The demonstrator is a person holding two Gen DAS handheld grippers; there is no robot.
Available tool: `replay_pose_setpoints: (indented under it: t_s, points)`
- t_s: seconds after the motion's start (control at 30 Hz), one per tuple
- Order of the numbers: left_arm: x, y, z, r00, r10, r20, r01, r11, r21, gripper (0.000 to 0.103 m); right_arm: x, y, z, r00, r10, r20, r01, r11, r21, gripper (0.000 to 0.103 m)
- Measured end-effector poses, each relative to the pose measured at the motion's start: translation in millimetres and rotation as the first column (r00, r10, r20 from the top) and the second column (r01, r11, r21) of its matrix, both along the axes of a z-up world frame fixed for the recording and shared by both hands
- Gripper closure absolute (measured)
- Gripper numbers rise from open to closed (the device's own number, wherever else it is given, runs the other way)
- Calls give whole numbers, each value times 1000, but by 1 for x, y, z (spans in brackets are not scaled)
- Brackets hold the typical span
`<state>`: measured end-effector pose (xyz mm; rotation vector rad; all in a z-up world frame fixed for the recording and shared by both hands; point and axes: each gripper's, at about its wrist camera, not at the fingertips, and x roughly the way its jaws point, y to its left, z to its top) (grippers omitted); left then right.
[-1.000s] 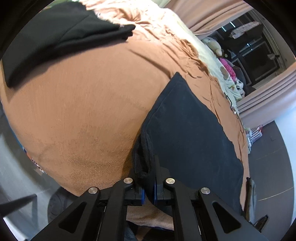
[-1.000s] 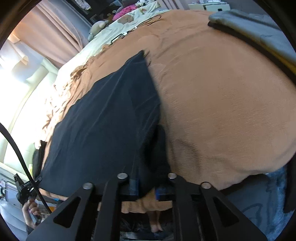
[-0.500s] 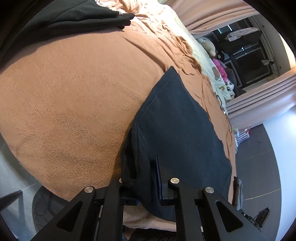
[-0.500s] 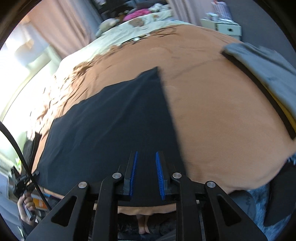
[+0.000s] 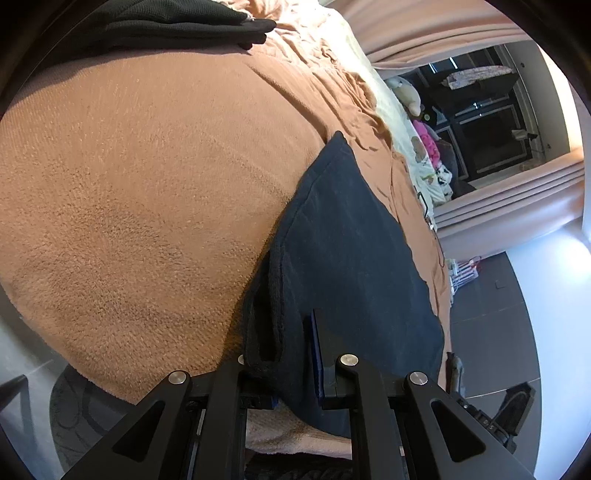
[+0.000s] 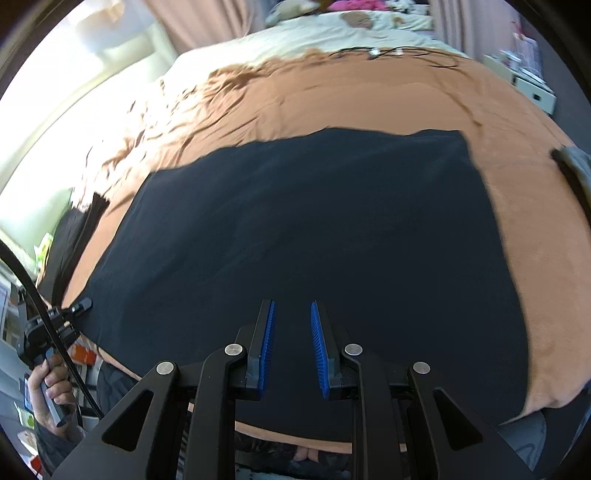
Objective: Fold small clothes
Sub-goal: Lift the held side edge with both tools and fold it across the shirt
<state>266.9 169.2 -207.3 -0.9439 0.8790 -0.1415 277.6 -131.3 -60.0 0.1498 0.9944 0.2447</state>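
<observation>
A dark navy garment [image 5: 351, 258] lies spread flat on a brown blanket [image 5: 147, 184]. In the left wrist view its thick hemmed corner droops between the jaws of my left gripper [image 5: 288, 332], which stand apart; the hem hides the left finger. The right wrist view shows the whole garment [image 6: 314, 221] as a wide rectangle. My right gripper [image 6: 291, 332] hovers open over its near edge, with nothing between the blue pads [image 6: 267, 343]. The left gripper [image 6: 74, 310] sits at the garment's near-left corner, held by a hand [image 6: 48, 380].
A black clothes pile [image 5: 166, 22] lies at the blanket's far left, and a grey garment [image 6: 572, 162] at its right edge. Beyond the brown blanket [image 6: 369, 99] are a cream sheet [image 6: 314, 37], soft toys [image 5: 406, 96] and a cable. Dark floor lies below the bed's edge.
My right gripper let go of the garment's corner, opened and swung over its middle. The left jaws spread apart around the hem. The garment now lies flat.
</observation>
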Motion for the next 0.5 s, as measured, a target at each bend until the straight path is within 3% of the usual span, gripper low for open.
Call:
replay_pose_setpoints:
  t_s: [0.5]
  points:
    - [0, 5, -7, 1000, 21, -13, -21, 999, -37, 91, 95, 77, -42, 992, 91, -85, -100, 989, -112, 86]
